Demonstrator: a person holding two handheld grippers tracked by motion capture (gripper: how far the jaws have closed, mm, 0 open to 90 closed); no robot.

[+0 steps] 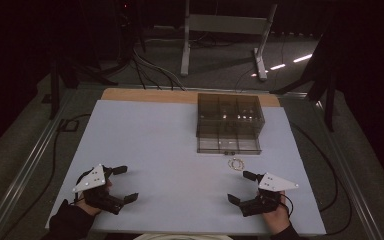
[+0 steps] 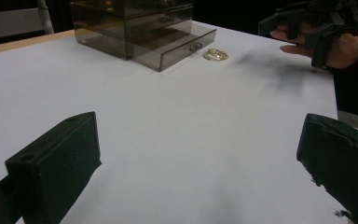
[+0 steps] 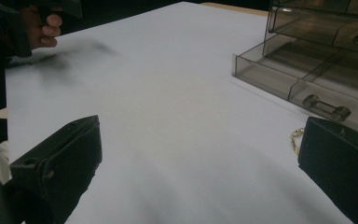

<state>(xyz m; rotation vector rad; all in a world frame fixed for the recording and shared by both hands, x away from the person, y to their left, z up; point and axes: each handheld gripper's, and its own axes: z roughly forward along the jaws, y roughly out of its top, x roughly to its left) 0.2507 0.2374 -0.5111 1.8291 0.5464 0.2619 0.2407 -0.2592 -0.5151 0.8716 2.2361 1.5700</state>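
Observation:
A smoky clear drawer box (image 1: 230,116) stands at the far middle-right of the white table, and its bottom drawer (image 1: 228,145) is pulled out. A small gold chain (image 1: 236,163) lies on the table just in front of that drawer. My left gripper (image 1: 126,184) rests low at the near left, open, with nothing between its jaws. My right gripper (image 1: 240,187) rests at the near right, open and empty, a short way in front of the chain. The left gripper view shows the box (image 2: 135,28) and chain (image 2: 215,54) far off. In the right gripper view the chain (image 3: 297,139) lies beside the right jaw.
The white table top (image 1: 165,145) has a wooden strip (image 1: 145,95) along its far edge. Cables and stand legs (image 1: 185,55) sit on the dark floor beyond. The drawer's handle (image 3: 326,106) faces me. The other hand and its gripper (image 2: 317,23) are across the table.

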